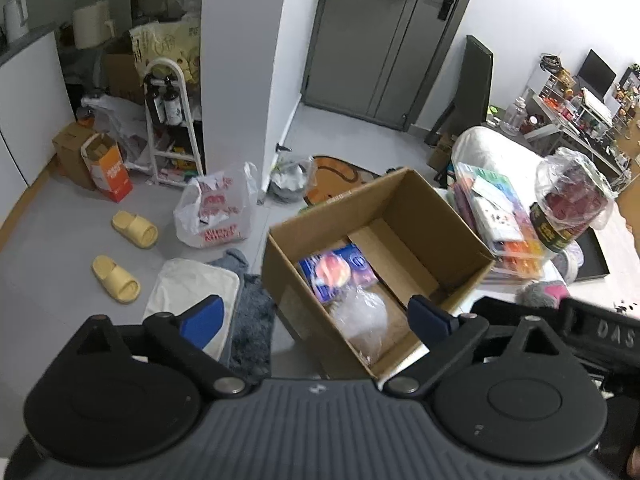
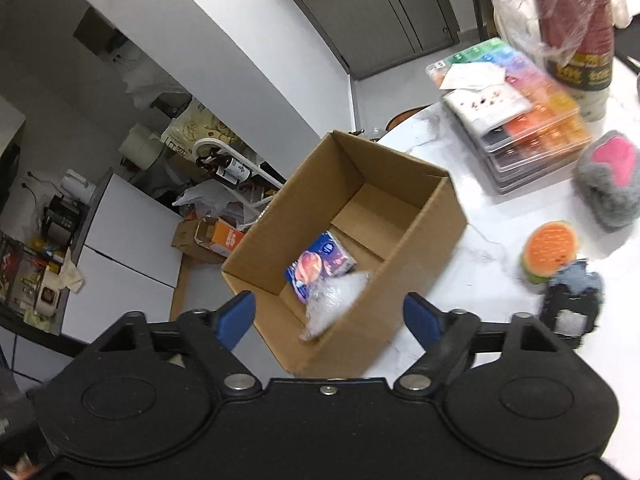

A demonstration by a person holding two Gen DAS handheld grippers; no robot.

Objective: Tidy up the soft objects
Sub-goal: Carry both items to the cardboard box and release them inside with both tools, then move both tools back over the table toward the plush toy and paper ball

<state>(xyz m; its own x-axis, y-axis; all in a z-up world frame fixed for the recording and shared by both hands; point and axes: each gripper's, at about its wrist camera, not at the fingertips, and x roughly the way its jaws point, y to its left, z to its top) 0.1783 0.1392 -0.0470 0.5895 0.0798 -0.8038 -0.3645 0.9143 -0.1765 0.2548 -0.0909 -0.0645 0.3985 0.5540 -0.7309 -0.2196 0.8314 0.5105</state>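
An open cardboard box stands at the edge of a white marble table. Inside lie a blue tissue pack and a clear plastic bag. On the table to the right lie a grey and pink plush, an orange burger-shaped plush and a dark denim-topped soft item. My left gripper is open and empty above the box's near corner. My right gripper is open and empty above the box's near side.
A stack of colourful plastic cases and a bagged red jar stand behind the box. On the floor are yellow slippers, a white shopping bag, a cream cushion, a grey rug.
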